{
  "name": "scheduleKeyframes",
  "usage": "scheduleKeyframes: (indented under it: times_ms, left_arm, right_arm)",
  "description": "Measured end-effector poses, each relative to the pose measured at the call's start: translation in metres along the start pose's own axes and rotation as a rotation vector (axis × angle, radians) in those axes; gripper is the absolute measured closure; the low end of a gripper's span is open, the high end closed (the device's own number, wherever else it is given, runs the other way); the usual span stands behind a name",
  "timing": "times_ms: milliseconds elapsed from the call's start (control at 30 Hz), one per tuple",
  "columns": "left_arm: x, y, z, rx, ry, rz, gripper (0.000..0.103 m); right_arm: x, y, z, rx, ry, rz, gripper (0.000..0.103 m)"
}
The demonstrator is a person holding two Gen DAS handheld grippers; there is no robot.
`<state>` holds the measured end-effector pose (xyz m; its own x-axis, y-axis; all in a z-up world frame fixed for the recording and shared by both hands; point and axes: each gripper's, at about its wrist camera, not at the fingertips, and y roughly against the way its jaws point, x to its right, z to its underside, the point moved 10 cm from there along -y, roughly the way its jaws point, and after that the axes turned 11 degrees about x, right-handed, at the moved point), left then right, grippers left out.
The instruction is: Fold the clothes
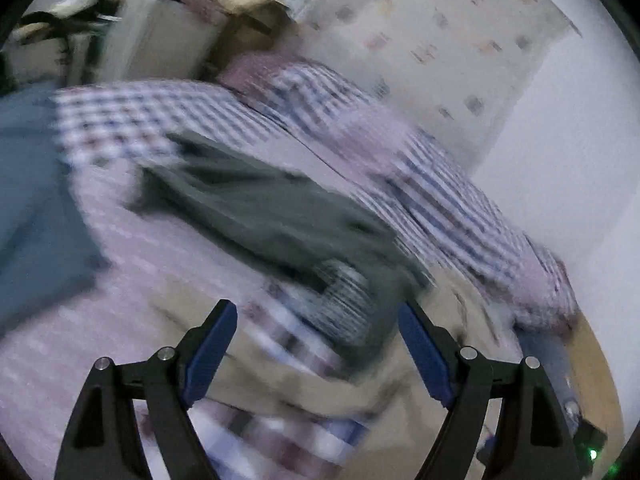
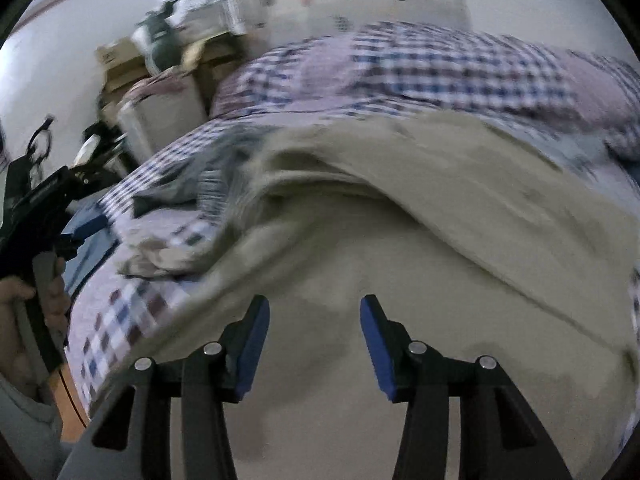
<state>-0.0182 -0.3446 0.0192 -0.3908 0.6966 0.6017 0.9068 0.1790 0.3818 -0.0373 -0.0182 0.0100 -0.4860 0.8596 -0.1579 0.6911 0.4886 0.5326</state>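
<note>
A large beige garment [image 2: 420, 232] lies rumpled across the checked bed cover [image 2: 440, 64], filling most of the right wrist view. My right gripper [image 2: 314, 312] hovers open just above it, nothing between its blue pads. In the blurred left wrist view, a dark grey garment [image 1: 260, 208] with a striped part [image 1: 344, 292] lies on the bed, and an edge of the beige garment [image 1: 288, 376] lies below it. My left gripper [image 1: 318, 316] is open above that beige edge, its fingers empty. The left gripper [image 2: 44, 200] also shows at the left of the right wrist view, held in a hand [image 2: 16, 292].
A teal cloth [image 1: 28, 200] lies at the bed's left side. Boxes and a grey case [image 1: 160, 36] stand beyond the bed, near a dark fan [image 2: 160, 40]. A patterned curtain [image 1: 440, 32] and white wall are behind. Wooden floor [image 1: 596, 364] shows at the bed's edge.
</note>
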Motion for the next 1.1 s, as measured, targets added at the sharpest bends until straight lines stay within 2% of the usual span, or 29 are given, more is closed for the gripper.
scheduleKeyframes:
  times_ms: [67,133,300,367,433,467,533,567,733,800,933,1100]
  left_arm:
    - [-0.028,-0.002,-0.009,-0.001,0.076,-0.025,0.017]
    - [-0.048,-0.01,-0.006,-0.036,0.1,-0.06,0.017]
    - [-0.047,-0.036,0.029,-0.205,0.019,-0.062,0.018]
    - [-0.052,-0.04,0.038,-0.247,0.011,-0.068,0.029]
    - [-0.057,-0.045,0.042,-0.267,0.029,-0.084,0.062]
    - [-0.06,-0.048,0.045,-0.277,0.038,-0.092,0.068]
    - [-0.067,-0.047,0.044,-0.276,0.083,-0.096,0.094]
    - [-0.07,-0.047,0.043,-0.275,0.107,-0.098,0.098]
    - [-0.079,-0.032,0.017,-0.166,0.205,-0.062,0.102]
    - [-0.082,-0.028,0.005,-0.118,0.222,-0.048,0.102]
    - [-0.091,-0.021,-0.011,-0.056,0.26,-0.038,0.102]
    - [-0.099,-0.004,-0.034,0.055,0.295,-0.009,0.102]
  right_arm:
    - [-0.018,-0.015,-0.012,0.007,0.02,-0.025,0.052]
    - [-0.029,-0.029,-0.023,0.01,-0.008,-0.057,0.052]
    - [-0.024,-0.066,-0.04,-0.022,-0.175,-0.062,0.052]
    - [-0.025,-0.073,-0.046,-0.028,-0.205,-0.069,0.052]
    - [-0.038,-0.073,-0.054,-0.023,-0.168,-0.091,0.052]
    - [-0.046,-0.072,-0.058,-0.02,-0.141,-0.104,0.052]
    - [-0.066,-0.07,-0.065,-0.018,-0.071,-0.139,0.052]
    - [-0.079,-0.07,-0.066,-0.026,-0.015,-0.17,0.052]
    - [-0.155,-0.089,-0.048,-0.121,0.348,-0.265,0.052]
    - [-0.178,-0.101,-0.035,-0.159,0.438,-0.299,0.052]
    - [-0.207,-0.13,-0.022,-0.203,0.533,-0.334,0.053]
    - [-0.241,-0.157,-0.025,-0.197,0.625,-0.364,0.054]
